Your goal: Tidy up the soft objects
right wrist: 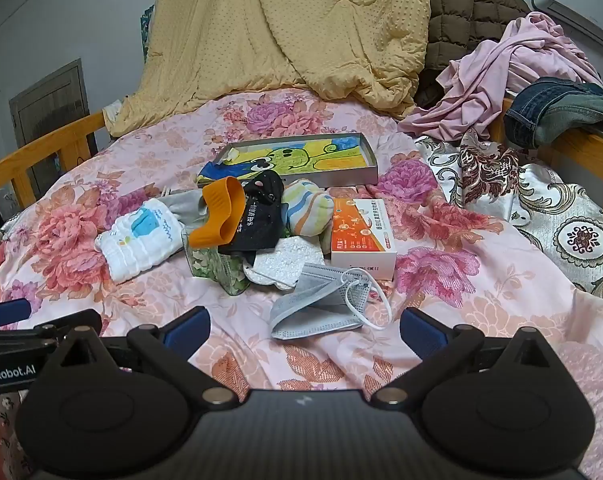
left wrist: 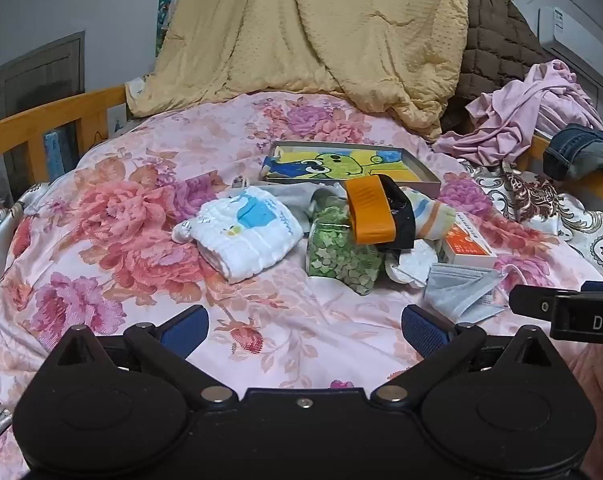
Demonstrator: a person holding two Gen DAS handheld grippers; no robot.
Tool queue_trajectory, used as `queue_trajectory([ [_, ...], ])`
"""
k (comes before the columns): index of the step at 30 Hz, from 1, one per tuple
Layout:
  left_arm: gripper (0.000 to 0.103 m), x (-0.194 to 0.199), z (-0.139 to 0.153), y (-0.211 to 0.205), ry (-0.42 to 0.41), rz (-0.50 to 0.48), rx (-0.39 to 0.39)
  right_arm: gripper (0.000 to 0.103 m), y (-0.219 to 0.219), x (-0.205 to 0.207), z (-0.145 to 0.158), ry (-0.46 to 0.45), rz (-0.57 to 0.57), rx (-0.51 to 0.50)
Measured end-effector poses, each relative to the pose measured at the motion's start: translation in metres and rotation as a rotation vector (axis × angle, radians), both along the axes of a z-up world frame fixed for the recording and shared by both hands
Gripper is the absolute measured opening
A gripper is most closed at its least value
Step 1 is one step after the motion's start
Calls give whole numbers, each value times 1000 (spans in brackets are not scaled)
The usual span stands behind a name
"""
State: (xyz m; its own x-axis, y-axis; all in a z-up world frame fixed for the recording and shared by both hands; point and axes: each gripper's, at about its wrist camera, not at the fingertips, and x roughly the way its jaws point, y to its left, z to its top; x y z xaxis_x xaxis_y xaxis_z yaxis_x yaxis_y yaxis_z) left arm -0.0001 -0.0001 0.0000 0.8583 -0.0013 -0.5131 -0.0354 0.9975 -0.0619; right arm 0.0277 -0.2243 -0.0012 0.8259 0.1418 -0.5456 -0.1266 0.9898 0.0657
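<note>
A pile of small things lies mid-bed on the floral sheet (left wrist: pixel 113 216): a folded white cloth with a blue print (left wrist: pixel 247 232) (right wrist: pixel 141 238), a green patterned pouch (left wrist: pixel 339 256), a black cap with an orange brim (left wrist: pixel 381 216) (right wrist: pixel 241 216), a striped sock (right wrist: pixel 307 210), a grey face mask (right wrist: pixel 321 304) (left wrist: pixel 461 288) and an orange-white box (right wrist: pixel 361 236) (left wrist: pixel 467 246). My left gripper (left wrist: pixel 304 326) is open and empty, short of the pile. My right gripper (right wrist: pixel 304 326) is open and empty, just before the mask.
A shallow tray with a cartoon drawing (left wrist: pixel 349 164) (right wrist: pixel 297 158) lies behind the pile. A yellow quilt (left wrist: pixel 301 32), brown quilt, pink clothes (right wrist: pixel 501 76) and jeans (right wrist: pixel 561 112) are heaped at the back and right. Wooden bed rails (left wrist: pixel 33 128) run along both sides.
</note>
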Motion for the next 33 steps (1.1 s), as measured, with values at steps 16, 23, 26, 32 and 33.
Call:
queue_trajectory([
  [16,102,-1,-3,4,4,0,-15,103,1,0,-1,3,0,-3],
  [23,102,1,-4,3,5,6,-17,103,1,0,-1,3,0,-4],
  [26,102,1,-3,3,7,13,-23,103,1,0,-1,3,0,-4],
  [32,102,2,-3,5,8,19,-24,103,1,0,-1,4,0,-5],
  [33,102,2,-3,5,9,20,-25,103,1,0,-1,4,0,-5],
])
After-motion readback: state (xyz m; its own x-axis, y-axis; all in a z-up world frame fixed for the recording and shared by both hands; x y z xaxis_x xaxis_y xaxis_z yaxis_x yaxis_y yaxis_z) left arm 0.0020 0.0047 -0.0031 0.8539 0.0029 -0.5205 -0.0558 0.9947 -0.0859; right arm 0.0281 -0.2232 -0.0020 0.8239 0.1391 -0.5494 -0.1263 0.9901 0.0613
